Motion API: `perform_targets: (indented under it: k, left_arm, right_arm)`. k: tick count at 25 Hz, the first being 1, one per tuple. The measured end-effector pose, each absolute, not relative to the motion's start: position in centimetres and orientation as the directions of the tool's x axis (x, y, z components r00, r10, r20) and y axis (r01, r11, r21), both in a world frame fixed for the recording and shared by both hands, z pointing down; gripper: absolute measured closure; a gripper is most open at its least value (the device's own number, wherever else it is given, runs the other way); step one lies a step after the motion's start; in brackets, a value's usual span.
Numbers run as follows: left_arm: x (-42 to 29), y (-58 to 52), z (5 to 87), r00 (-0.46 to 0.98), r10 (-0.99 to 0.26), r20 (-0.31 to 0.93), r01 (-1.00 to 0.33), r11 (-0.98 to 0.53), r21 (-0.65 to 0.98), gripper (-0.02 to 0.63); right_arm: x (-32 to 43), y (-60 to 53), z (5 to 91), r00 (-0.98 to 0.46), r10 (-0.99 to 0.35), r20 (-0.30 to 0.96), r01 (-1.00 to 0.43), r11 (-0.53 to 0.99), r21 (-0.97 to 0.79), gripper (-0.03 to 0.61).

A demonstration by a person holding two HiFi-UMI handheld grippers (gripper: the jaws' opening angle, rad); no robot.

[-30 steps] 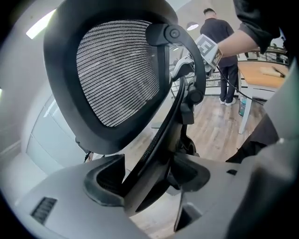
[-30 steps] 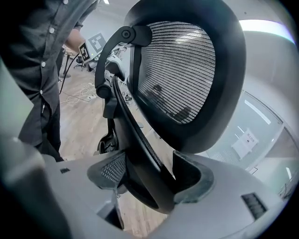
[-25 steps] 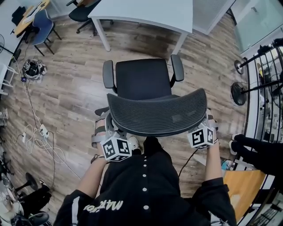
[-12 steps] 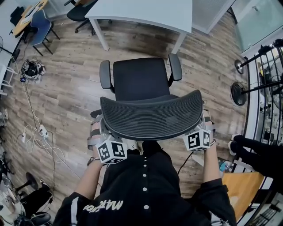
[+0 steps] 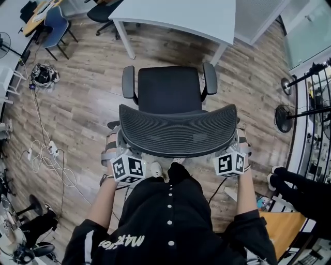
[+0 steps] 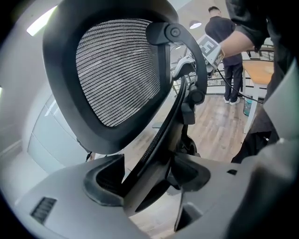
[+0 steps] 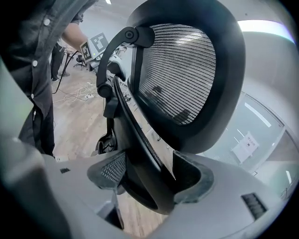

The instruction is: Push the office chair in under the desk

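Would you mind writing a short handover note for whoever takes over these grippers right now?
Left gripper: shut on the left edge of the chair backrest.
Right gripper: shut on the backrest's right edge.
Chair: faces the white desk, seat short of the desk edge, floor showing between them.
Done: both grips set.
Left: roll the chair forward until the seat is under the desk, probably between the desk legs, then let go.

Office chair point(image 5: 169, 92) blk w/ ribbed mesh back, desk point(image 5: 186, 15) white, floor point(image 5: 77, 103) grey-brown wood grain.
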State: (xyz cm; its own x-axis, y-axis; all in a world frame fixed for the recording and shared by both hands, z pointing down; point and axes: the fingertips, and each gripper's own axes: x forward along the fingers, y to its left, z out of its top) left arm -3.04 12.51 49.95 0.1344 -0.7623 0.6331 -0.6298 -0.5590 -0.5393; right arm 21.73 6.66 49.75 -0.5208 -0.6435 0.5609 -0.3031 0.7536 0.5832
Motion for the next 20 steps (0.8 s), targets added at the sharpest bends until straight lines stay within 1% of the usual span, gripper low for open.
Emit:
perform_targets:
  k: [12,20]
  left_arm:
    - [-4.4,9.5,49.9,0.125,-0.777,0.617,-0.633,-0.541,-0.554,0.288]
    - [-6.2,7.5,50.1,0.118,-0.782,0.612,-0.636,-0.533,-0.558,0.285]
  right_arm:
    - [20.1,3.0,50.0,-0.521,-0.629,0.577,-0.285,0.765,0.577,0.255]
    - [18.4,1.1,50.1,-0.536,-0.634,0.557,-0.277,0.756,0.593,0.258]
